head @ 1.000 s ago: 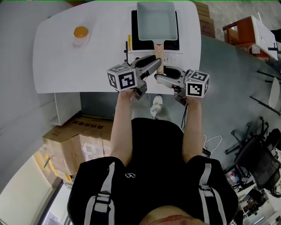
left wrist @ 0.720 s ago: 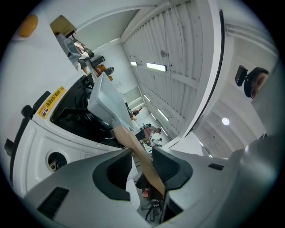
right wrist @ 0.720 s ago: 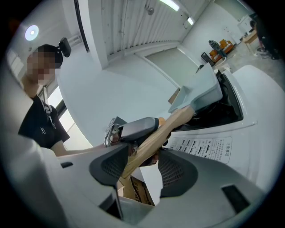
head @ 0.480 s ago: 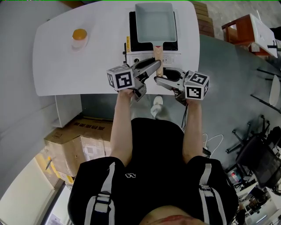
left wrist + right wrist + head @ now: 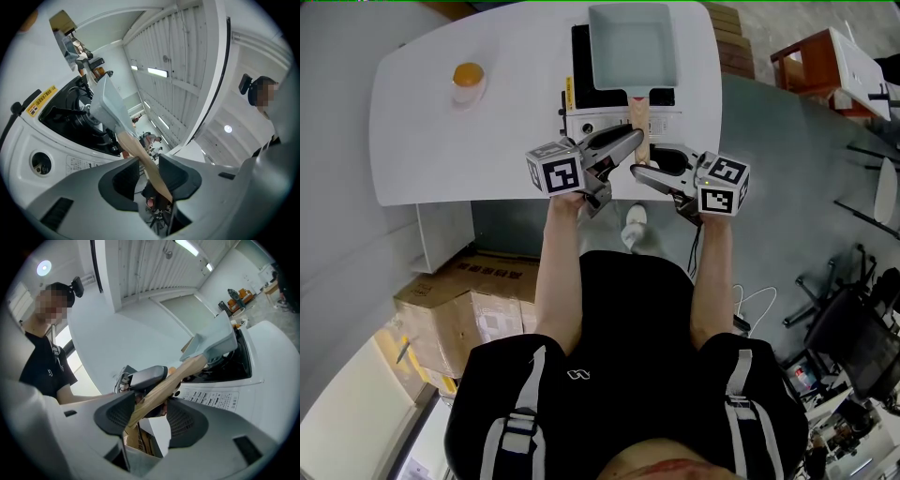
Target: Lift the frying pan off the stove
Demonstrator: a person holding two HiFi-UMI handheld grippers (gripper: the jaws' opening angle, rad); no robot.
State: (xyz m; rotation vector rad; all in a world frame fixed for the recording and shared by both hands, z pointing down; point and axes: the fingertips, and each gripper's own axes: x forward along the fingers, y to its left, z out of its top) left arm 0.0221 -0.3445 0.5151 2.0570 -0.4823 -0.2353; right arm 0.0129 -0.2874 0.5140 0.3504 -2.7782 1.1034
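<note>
- Frying pan (image 5: 633, 42), square and pale, sits on the portable gas stove (image 5: 600, 120) at the far edge of the white bench (image 5: 441, 141).
- Its wooden handle (image 5: 639, 122) runs straight back from the pan toward the person, over the stove's front panel. That long axis is what the lift turns on.
- Left tool (image 5: 152, 174) comes in from the left with the handle between its pads. Its jaws are closing, but a gap shows on both sides, so it is not yet clenched.
- Right tool (image 5: 151, 418) straddles the handle from the right, nearer the free end. Its jaws stand apart, with the wood crossing the gap at a slant.
- Both tools are about equally close; the left sits slightly farther up the handle, toward the pan.
- A small dish with something orange (image 5: 469, 75) lies well apart to the left.
</note>
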